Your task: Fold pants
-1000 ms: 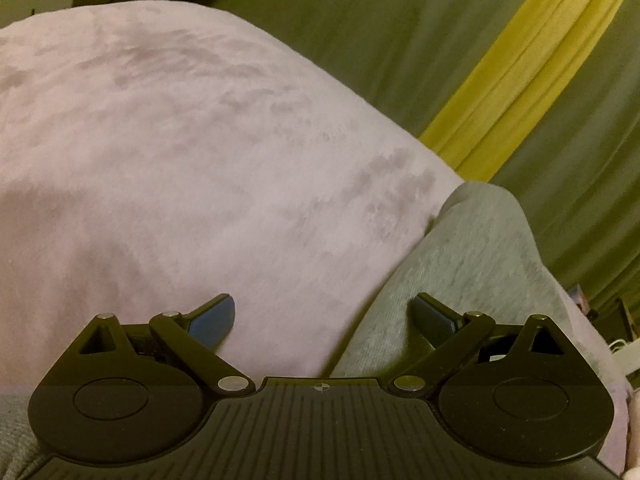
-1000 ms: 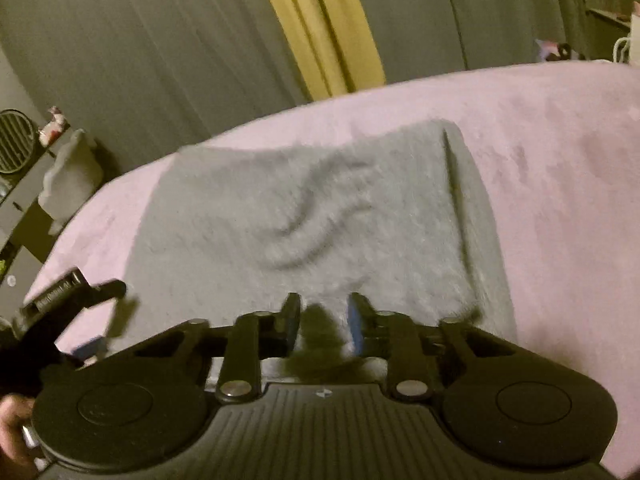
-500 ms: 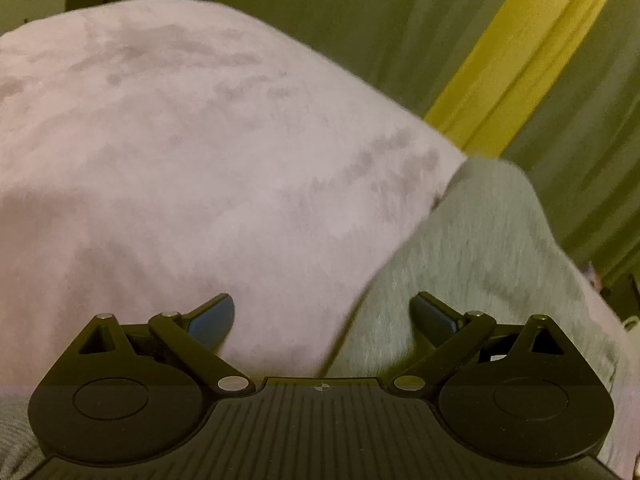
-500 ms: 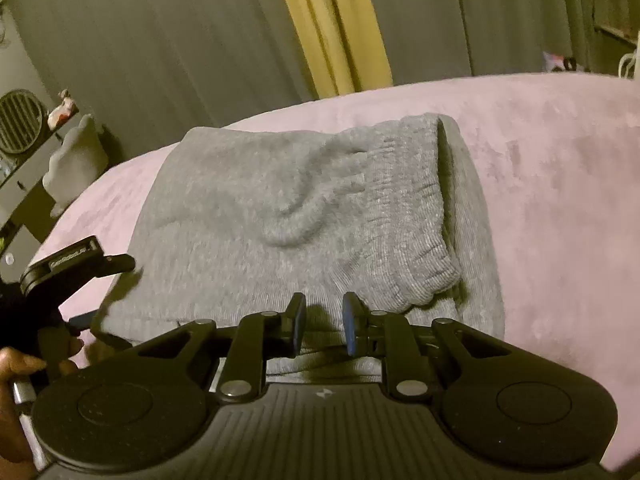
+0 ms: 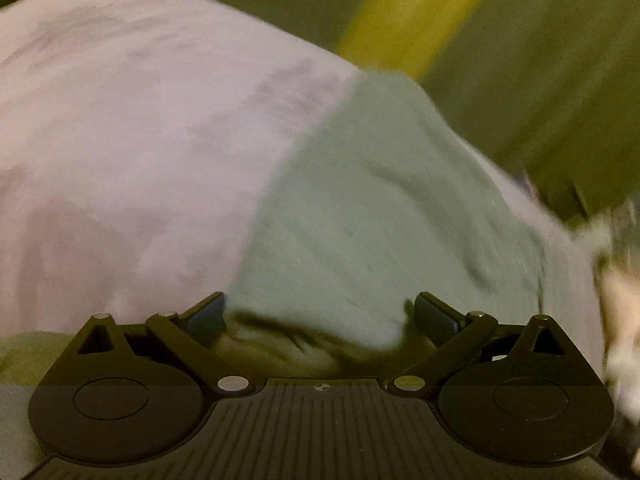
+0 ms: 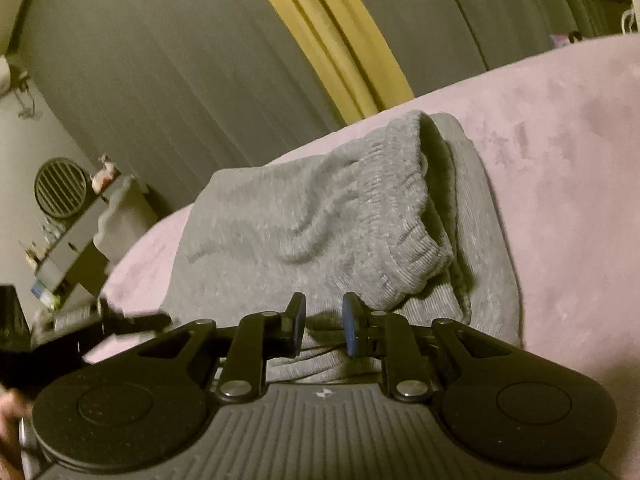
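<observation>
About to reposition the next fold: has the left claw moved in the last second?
Yes. In the left wrist view the left claw has swung toward the grey pants, which now sit between its open fingers, with less pink blanket ahead.

pants (image 6: 320,220) | grey knit | folded, apparently in layers | waistband on top

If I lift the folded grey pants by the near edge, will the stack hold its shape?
Probably not. The grey pants look like soft knit, creased and sagging, so they should droop. The ribbed waistband lies loose on top and may slide off. The plush pink blanket likely grips rather than lets them slip.
</observation>
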Motion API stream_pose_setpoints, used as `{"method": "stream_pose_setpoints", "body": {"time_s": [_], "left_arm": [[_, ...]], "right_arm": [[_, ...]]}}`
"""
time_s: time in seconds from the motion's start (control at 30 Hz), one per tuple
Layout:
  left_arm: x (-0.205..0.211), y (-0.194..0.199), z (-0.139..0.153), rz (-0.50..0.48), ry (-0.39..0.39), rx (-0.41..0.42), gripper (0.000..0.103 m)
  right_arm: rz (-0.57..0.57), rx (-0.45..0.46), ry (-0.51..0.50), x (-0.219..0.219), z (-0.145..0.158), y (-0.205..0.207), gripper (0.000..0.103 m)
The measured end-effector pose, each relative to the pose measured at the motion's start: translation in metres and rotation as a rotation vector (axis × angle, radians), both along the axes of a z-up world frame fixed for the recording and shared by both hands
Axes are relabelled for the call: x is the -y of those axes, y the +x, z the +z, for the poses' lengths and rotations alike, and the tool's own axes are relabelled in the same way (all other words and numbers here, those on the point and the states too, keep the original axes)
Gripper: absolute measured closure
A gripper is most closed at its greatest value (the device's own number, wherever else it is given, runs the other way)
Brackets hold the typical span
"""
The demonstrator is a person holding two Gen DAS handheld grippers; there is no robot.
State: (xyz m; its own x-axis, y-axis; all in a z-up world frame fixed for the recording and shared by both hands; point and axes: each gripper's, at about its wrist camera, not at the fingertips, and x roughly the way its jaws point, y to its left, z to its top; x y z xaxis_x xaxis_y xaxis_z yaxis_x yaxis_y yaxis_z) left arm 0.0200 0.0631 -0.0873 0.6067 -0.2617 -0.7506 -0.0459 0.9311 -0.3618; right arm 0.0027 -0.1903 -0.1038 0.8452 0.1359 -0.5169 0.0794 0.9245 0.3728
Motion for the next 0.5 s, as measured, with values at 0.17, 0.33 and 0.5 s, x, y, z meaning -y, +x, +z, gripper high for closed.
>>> {"method": "stream_pose_setpoints", "body": {"time_s": [0.17, 0.33, 0.5], "left_arm": [[0.024, -0.011, 0.009, -0.124, 0.036, 0.037, 0.001], [0.030, -0.016, 0.006, -0.200, -0.016, 0.022, 0.001], [0.038, -0.023, 0.013, -0.251, -0.032, 0.096, 0.001]], "right_arm": [[0.000, 0.005, 0.037, 0.004, -0.002, -0.002, 0.084], [-0.014, 0.006, 0.123, 0.013, -0.004, -0.004, 0.084], [-0.010, 0.008, 0.112, 0.012, -0.004, -0.004, 0.082]]}}
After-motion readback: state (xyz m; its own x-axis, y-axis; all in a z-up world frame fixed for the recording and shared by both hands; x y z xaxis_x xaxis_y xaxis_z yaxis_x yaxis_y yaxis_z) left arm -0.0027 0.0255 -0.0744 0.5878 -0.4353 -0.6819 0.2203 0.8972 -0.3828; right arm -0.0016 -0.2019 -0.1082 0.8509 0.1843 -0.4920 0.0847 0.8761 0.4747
